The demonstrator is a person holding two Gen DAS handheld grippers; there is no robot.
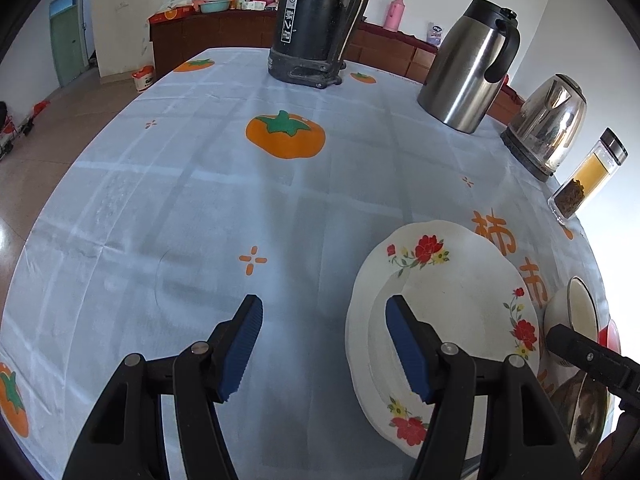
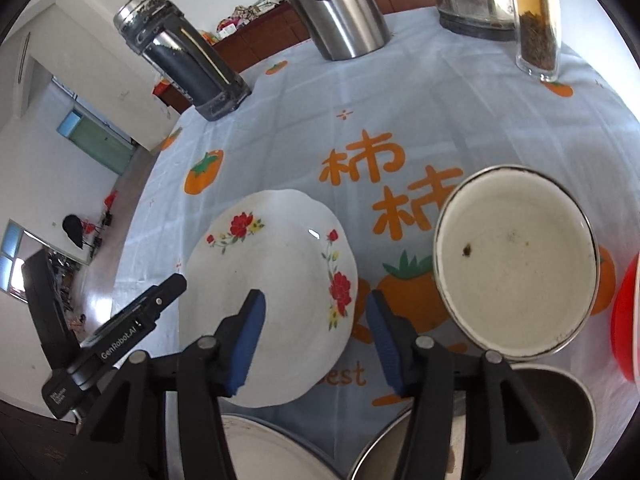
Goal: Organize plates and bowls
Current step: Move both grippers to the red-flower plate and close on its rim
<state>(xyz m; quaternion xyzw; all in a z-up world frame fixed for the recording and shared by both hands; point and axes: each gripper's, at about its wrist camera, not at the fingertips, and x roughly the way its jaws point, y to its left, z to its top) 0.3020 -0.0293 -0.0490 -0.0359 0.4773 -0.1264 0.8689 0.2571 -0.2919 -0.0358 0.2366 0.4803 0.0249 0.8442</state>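
The worktop carries a pale blue persimmon-print tablecloth [image 1: 208, 184] (creased), a tall black thermos [image 1: 316, 20], a steel carafe [image 1: 468, 68], a steel kettle [image 1: 548, 132] and a glass tea bottle [image 1: 584, 178].

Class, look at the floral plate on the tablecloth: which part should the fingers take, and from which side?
Grip the floral plate by its near scalloped rim, coming in low from the right gripper side. It lies flat and shallow, so only the raised rim offers purchase; the enamel bowl sits apart, leaving room.
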